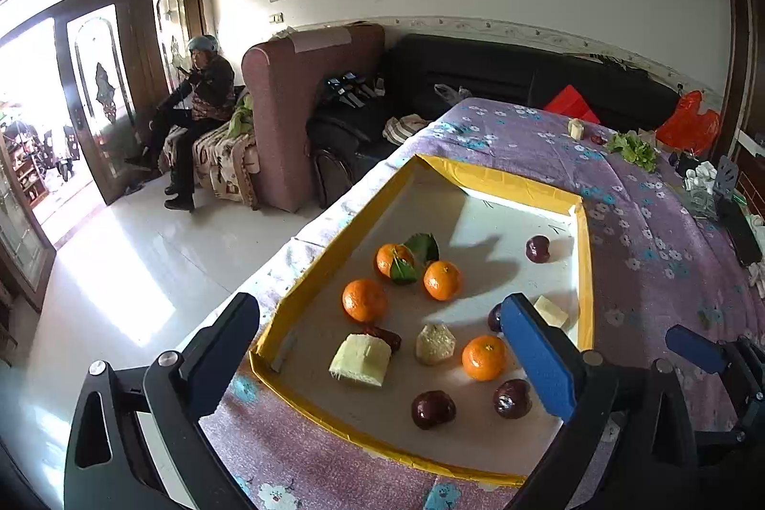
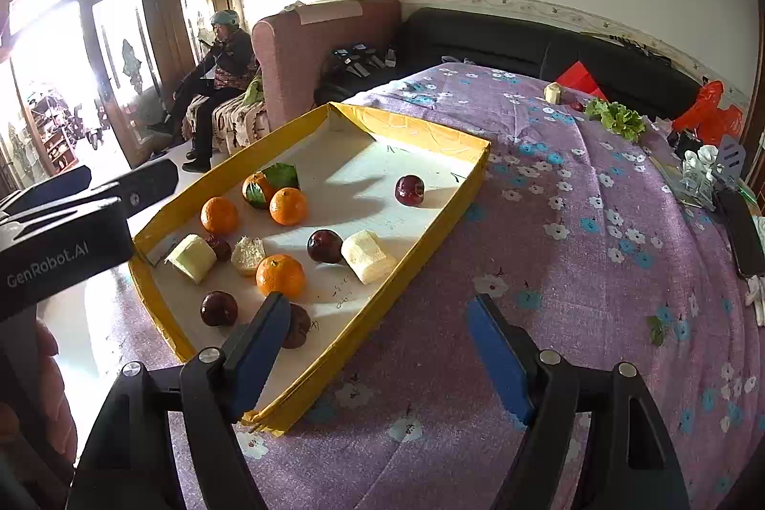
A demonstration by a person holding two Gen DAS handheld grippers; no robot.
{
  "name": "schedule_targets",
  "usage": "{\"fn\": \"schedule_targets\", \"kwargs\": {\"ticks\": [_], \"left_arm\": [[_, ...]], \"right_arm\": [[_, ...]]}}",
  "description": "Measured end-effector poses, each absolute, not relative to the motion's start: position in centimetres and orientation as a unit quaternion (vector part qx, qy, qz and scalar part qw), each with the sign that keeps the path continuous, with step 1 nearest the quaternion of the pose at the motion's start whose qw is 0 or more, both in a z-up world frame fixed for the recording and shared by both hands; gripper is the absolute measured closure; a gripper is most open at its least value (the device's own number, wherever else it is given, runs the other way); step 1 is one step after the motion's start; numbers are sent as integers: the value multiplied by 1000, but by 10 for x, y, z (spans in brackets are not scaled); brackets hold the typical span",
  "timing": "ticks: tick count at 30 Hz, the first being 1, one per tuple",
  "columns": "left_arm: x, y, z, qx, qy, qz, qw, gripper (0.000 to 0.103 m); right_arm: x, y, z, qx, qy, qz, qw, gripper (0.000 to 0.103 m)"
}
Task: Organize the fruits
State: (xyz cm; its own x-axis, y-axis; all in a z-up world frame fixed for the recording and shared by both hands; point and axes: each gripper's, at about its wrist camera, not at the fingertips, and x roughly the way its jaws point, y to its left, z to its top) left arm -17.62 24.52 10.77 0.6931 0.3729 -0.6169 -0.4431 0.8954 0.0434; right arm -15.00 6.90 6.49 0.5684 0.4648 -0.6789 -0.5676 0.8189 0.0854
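A shallow yellow-rimmed tray point(image 1: 585, 252) point(image 2: 430, 223) lies on the purple flowered tablecloth. In it are several tangerines point(image 1: 364, 299) point(image 2: 281, 275), one with green leaves point(image 1: 397, 259) point(image 2: 260, 189), several dark red plums point(image 1: 432, 408) point(image 2: 409, 189), pale cut sugarcane pieces point(image 1: 361, 359) point(image 2: 368, 255) and a dark date point(image 1: 387, 335). My left gripper point(image 1: 382, 362) is open and empty above the tray's near end. My right gripper point(image 2: 377, 347) is open and empty over the tray's near right rim. The right gripper also shows at the left wrist view's right edge point(image 1: 698, 347).
At the table's far end lie a sugarcane piece point(image 2: 552, 93), a small red fruit point(image 2: 577, 106), lettuce point(image 2: 617, 118), red bags point(image 2: 707, 118) and a rack of small items point(image 2: 707, 175). A black sofa point(image 1: 478, 75) and a seated person point(image 1: 201, 113) are behind.
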Motion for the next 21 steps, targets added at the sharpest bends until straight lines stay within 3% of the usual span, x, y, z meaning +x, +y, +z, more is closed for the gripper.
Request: {"fn": "schedule_targets", "kwargs": {"ticks": [21], "left_arm": [[-181,236,108,-47,310,223,923,2]], "right_arm": [[-158,68,62,-102,343,262,896,17]]}}
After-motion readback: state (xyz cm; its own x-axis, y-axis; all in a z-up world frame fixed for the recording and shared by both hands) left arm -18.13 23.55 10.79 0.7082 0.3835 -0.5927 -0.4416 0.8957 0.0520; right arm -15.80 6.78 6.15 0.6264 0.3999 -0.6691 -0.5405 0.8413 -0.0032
